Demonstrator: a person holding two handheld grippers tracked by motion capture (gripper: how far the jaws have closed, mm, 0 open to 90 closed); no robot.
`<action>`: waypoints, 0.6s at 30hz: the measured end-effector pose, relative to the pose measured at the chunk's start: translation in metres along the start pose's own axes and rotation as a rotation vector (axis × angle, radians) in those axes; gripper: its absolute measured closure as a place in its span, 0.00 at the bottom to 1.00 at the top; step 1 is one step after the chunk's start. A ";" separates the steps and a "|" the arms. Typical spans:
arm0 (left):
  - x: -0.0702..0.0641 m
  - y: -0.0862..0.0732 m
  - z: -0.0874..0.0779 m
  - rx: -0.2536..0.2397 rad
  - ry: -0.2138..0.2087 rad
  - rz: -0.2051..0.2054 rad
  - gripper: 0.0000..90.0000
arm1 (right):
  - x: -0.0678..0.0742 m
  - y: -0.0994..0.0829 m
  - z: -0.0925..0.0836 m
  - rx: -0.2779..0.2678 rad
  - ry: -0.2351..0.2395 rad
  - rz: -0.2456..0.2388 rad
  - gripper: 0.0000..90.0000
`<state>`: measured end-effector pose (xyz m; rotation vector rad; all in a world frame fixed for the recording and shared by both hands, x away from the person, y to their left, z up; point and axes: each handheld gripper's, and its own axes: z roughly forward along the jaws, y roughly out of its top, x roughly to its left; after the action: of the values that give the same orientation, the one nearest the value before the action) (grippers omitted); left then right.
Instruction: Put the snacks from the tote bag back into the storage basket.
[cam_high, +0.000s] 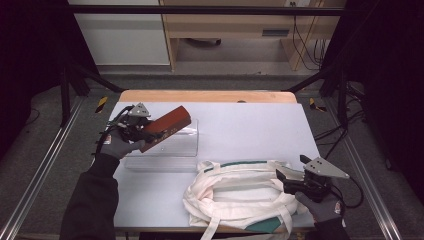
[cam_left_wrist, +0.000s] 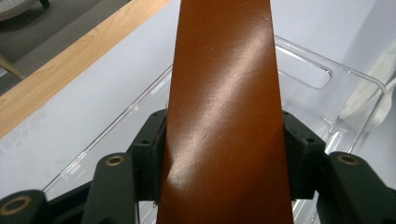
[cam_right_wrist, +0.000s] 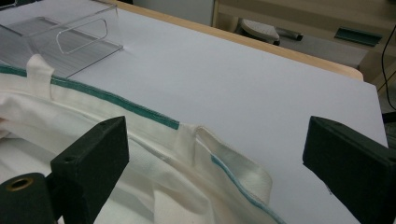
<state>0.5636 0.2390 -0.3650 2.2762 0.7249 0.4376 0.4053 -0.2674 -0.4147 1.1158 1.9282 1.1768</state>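
Left gripper (cam_high: 150, 132): we see jaws clamping a glossy reddish-brown flat case (cam_left_wrist: 224, 112) above the clear plastic bin (cam_high: 172, 150).
Right gripper (cam_right_wrist: 224, 158): jaws wide apart, empty, over the cream cloth tote bag (cam_high: 240, 192).

- The high view is dim and soft, dark at both side edges.
- A broad pale sheen crosses the brown box (cam_left_wrist: 224, 116) held between the left tongs (cam_left_wrist: 224, 154).
- Both close views look sharp on the jaws, with only faint shadows.

sleeves (cam_high: 90, 200): dark | gloves (cam_high: 120, 148): grey | 2 black grippers, grey 3-cornered plates (cam_high: 327, 167), black cables
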 end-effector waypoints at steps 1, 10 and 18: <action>0.001 -0.001 0.001 -0.001 -0.005 -0.002 0.48 | 0.000 0.000 0.000 0.000 0.000 -0.001 0.08; 0.003 -0.005 0.009 0.015 -0.014 -0.004 0.48 | 0.000 0.000 0.000 -0.001 -0.001 -0.006 0.08; 0.003 -0.008 0.016 0.015 -0.032 0.007 0.48 | 0.000 0.000 0.000 -0.002 0.001 -0.012 0.08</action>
<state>0.5704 0.2373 -0.3820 2.2951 0.7066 0.3989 0.4054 -0.2674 -0.4151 1.1009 1.9316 1.1726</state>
